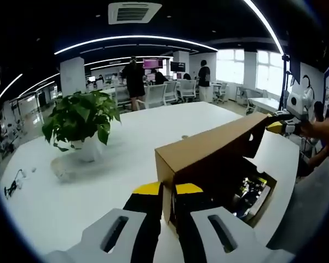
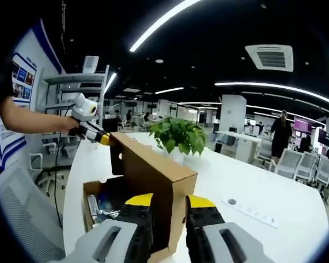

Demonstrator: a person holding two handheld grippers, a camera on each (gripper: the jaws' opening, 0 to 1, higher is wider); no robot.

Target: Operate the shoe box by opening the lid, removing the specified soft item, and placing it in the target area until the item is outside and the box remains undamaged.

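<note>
Between the left gripper (image 1: 167, 193) jaws: lid (image 1: 208, 150) corner, pinched. Right gripper (image 2: 169, 204) likewise clamped on the opposite corner. Just below, open shoe box (image 2: 89, 198), contents glinting. Light, creasable cardboard, probably; best held by edges. Beyond, plant (image 1: 79, 118).

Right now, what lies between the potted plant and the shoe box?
Bare white table separates the potted plant from the shoe box, as the left gripper view shows.

Bright ceiling strips — heavy fisheye warping.
</note>
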